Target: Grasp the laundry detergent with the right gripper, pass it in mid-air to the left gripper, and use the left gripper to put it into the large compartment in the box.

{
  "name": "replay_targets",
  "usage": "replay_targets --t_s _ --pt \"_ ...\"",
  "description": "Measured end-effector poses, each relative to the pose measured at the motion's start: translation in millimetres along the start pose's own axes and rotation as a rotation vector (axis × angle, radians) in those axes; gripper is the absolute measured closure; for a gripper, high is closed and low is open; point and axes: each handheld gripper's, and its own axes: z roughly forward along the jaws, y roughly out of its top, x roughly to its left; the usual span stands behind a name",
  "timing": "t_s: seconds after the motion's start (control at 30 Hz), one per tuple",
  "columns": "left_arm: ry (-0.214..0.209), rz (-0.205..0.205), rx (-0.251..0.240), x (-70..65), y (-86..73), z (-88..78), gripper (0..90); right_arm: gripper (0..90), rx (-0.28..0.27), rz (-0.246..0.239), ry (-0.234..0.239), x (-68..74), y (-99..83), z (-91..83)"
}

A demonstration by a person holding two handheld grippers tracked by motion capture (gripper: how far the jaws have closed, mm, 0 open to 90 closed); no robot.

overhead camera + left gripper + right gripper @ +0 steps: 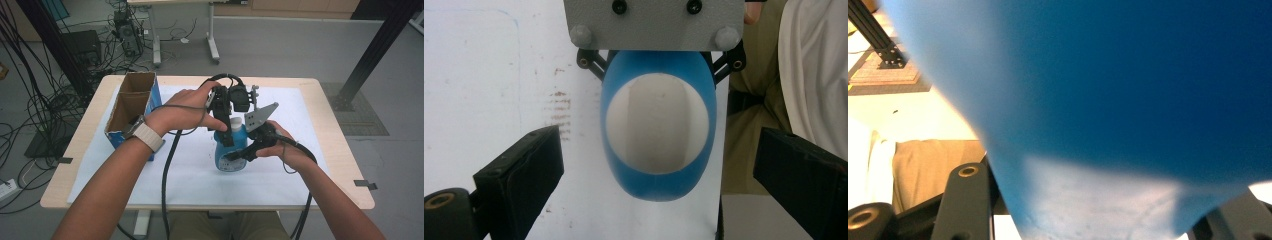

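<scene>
Blue bottle (pixel 227 155) lying on the white sheet (pixel 190 175) near mid-bench (pixel 330 125), white neck (pixel 235 123) pointing away from the person. Right gripper (pixel 237 154) clamped on the bottle's body, fingers narrow and pressed against blue plastic; close blue surface (pixel 1128 90) between them in the right gripper view. Left gripper (pixel 226 131) above the neck end, pointing down. Left fingers (pixel 521 170) wide apart, bottle (pixel 658 130) seen end-on between them, touching neither pad. Grey plate (pixel 654 22) of the other gripper just past the bottle in that view. Open cardboard box (pixel 131 107) with a blue side standing at the left edge of the sheet, well apart from the bottle. Watch with a pale strap (pixel 145 134) on the left wrist.
</scene>
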Motion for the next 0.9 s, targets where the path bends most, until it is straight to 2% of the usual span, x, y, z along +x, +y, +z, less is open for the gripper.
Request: replay_targets --t_s 0.9 --pt "0.001 -0.007 -0.002 0.1 -1.8 -1.1 6.1 44.0 0.004 0.008 0.005 -0.2 -0.1 1.5"
